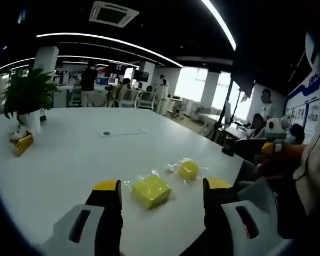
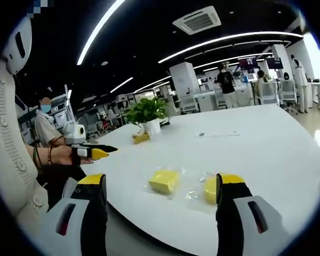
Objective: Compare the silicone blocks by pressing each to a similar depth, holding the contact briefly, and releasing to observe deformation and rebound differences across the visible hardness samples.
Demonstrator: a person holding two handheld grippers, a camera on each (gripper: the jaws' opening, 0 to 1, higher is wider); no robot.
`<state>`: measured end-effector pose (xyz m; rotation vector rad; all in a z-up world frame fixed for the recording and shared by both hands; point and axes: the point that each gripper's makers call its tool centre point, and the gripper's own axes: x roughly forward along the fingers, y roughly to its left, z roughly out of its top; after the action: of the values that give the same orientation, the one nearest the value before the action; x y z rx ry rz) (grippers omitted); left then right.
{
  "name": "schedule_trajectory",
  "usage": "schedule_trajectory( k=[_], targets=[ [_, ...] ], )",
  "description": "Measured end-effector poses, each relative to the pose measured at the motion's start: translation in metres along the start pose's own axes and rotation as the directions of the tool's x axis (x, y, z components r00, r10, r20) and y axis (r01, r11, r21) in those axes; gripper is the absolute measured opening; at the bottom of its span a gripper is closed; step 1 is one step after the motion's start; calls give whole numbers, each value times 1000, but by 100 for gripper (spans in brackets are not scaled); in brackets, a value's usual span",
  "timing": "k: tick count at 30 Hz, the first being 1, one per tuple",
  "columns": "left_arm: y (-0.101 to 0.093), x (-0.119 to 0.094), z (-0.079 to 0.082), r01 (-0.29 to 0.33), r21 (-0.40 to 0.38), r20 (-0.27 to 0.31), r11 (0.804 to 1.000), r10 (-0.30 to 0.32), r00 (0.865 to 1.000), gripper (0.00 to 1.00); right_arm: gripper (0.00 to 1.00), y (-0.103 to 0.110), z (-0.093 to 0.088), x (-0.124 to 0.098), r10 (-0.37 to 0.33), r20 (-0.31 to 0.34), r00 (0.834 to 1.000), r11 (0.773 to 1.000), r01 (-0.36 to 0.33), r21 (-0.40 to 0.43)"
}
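Observation:
Two yellow silicone blocks in clear wrappers lie on the white table (image 1: 69, 154) near its rounded edge. The square block (image 1: 151, 191) is on the left and the round block (image 1: 189, 169) on the right. My left gripper (image 1: 162, 185) is open, and the square block lies ahead, between its yellow-tipped jaws and apart from both. In the right gripper view the square block (image 2: 164, 181) and the round block (image 2: 208, 190) rest on the table (image 2: 256, 149). My right gripper (image 2: 161, 178) is open and holds nothing. Its right jaw covers part of the round block.
A potted plant (image 1: 26, 93) (image 2: 146, 113) with a small yellow object (image 1: 22, 144) beside it stands farther back. A person's hand holds a yellow-tipped gripper (image 2: 90, 152) (image 1: 272, 146) beyond the table edge. A white rounded body (image 2: 10, 138) is close by. People and desks are far behind.

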<state>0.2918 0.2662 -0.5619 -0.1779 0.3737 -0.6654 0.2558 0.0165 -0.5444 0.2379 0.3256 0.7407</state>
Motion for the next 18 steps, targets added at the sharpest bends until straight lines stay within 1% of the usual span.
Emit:
schedule_trajectory(
  k=[2, 3, 5, 7, 9, 14, 18],
  targets=[
    [-3, -6, -1, -5, -11, 18, 1000, 5, 1000, 69, 85, 4, -2, -2, 10, 3, 1000, 1000, -11, 14],
    [-4, -9, -2, -12, -22, 23, 1000, 12, 1000, 71, 85, 5, -4, -2, 16, -1, 1000, 1000, -16, 10],
    [-6, -13, -4, -13, -22, 24, 1000, 14, 1000, 73, 85, 8, -8, -2, 25, -13, 1000, 1000, -25, 1],
    [-8, -16, -9, -20, -12, 1, 1000, 20, 1000, 74, 88, 11, -12, -1, 38, -25, 999, 999, -37, 12],
    [-11, -18, -11, -17, 2, -7, 1000, 17, 1000, 74, 90, 13, -14, 0, 43, -32, 999, 999, -43, 13],
    [-20, -20, -12, -5, 33, -22, 999, 6, 1000, 75, 89, 15, -20, 1, 56, -49, 997, 998, -55, 17],
    [-22, -19, -12, -13, 59, -41, 998, 15, 999, 75, 86, 12, -25, 2, 62, -65, 996, 998, -61, 14]
  ],
)
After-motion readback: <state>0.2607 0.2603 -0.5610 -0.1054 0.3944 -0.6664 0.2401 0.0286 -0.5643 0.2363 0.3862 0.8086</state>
